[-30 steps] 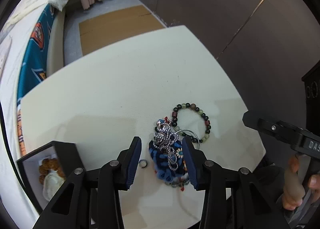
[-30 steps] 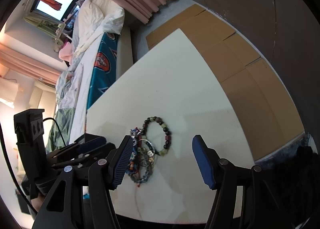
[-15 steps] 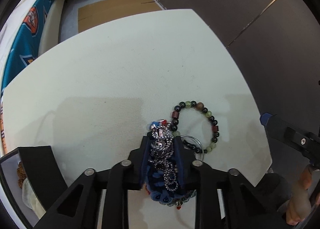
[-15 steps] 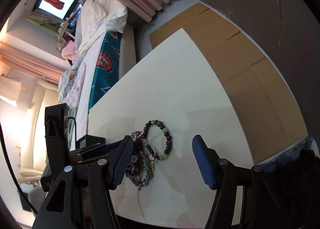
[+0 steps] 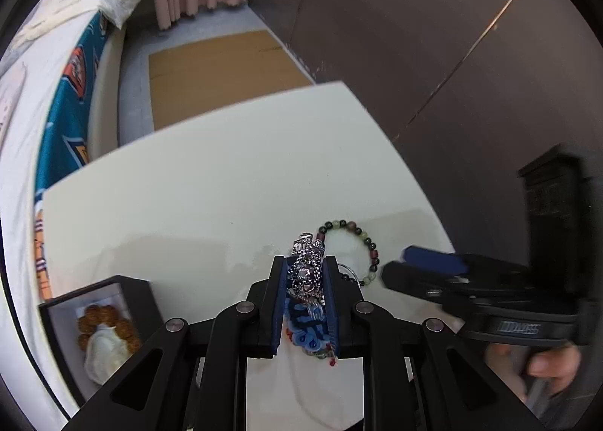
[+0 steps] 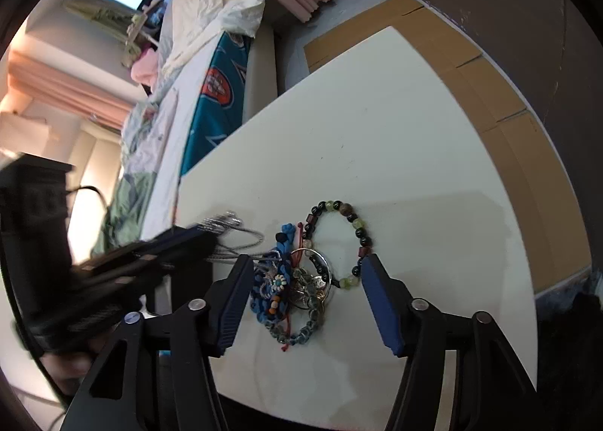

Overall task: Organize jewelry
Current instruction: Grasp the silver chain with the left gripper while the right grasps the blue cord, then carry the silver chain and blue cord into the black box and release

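Note:
My left gripper (image 5: 305, 272) is shut on a silver chain bracelet (image 5: 306, 248), raised a little over the jewelry pile on the white table (image 5: 188, 204). A blue woven bracelet (image 5: 305, 335) lies under its fingers. In the right wrist view the blurred left gripper (image 6: 203, 242) pulls the chain (image 6: 241, 233) leftward off the pile. My right gripper (image 6: 305, 272) hangs over the pile with its jaws closing. The blue woven bracelet (image 6: 264, 291), a glass bead bracelet (image 6: 301, 333) and a metal ring (image 6: 324, 269) lie between its pads, untouched. A green and dark bead bracelet (image 6: 361, 232) lies beside them.
An open black jewelry box (image 5: 139, 299) at the table's near left holds a brown bead bracelet (image 5: 101, 318) on a white cushion. A bed (image 5: 56, 110) runs along the left. Cardboard (image 5: 218, 69) covers the floor beyond the table, and a dark wall (image 5: 414, 54) stands at the right.
The left gripper shut on the silver chain in the pile and rose with it. The right gripper came in closer over the pile and its jaws narrowed a little.

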`<state>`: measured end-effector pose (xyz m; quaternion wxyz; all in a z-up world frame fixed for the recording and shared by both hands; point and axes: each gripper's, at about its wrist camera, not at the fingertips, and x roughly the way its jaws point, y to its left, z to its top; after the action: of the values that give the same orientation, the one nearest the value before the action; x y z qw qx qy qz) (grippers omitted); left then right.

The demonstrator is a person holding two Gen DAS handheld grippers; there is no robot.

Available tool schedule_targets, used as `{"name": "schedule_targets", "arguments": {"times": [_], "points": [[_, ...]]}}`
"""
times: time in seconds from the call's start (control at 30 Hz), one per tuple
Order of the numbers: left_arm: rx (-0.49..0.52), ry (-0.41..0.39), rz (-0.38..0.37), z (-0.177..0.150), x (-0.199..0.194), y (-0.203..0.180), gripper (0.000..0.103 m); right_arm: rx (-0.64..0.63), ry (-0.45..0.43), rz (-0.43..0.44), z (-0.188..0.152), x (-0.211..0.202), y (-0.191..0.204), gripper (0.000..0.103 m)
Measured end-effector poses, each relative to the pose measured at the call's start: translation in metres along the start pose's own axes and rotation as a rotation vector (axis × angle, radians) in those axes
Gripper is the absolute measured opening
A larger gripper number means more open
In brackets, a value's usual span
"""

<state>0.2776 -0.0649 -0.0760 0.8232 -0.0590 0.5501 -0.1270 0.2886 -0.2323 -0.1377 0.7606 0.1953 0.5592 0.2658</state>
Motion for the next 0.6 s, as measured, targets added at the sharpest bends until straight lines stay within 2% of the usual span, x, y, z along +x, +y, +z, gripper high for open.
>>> {"name": "schedule_targets", "arguments": {"times": [0.13,0.27,0.4,0.5,0.57,0.6], "points": [[0.005,-0.039,0.004,0.002,-0.016,0.006,0.019,-0.019,0.033,-0.004,-0.001,0.014,0.009,0.046],[-0.006,-0.07,0.009,0.0,-0.034,0.014,0.019,-0.051,0.07,0.008,-0.004,0.024,0.023,0.043],[-0.013,-0.097,0.014,-0.001,-0.049,0.022,0.019,-0.084,0.102,-0.022,-0.009,0.037,0.036,0.037],[-0.023,-0.115,0.013,-0.005,-0.063,0.03,0.019,-0.125,0.135,-0.087,-0.015,0.05,0.045,0.032],[-0.026,-0.128,0.008,-0.008,-0.073,0.033,0.019,-0.165,0.136,-0.146,-0.019,0.055,0.051,0.019],[-0.025,-0.138,0.006,-0.009,-0.078,0.034,0.019,-0.167,0.136,-0.149,-0.02,0.055,0.052,0.014]]}}
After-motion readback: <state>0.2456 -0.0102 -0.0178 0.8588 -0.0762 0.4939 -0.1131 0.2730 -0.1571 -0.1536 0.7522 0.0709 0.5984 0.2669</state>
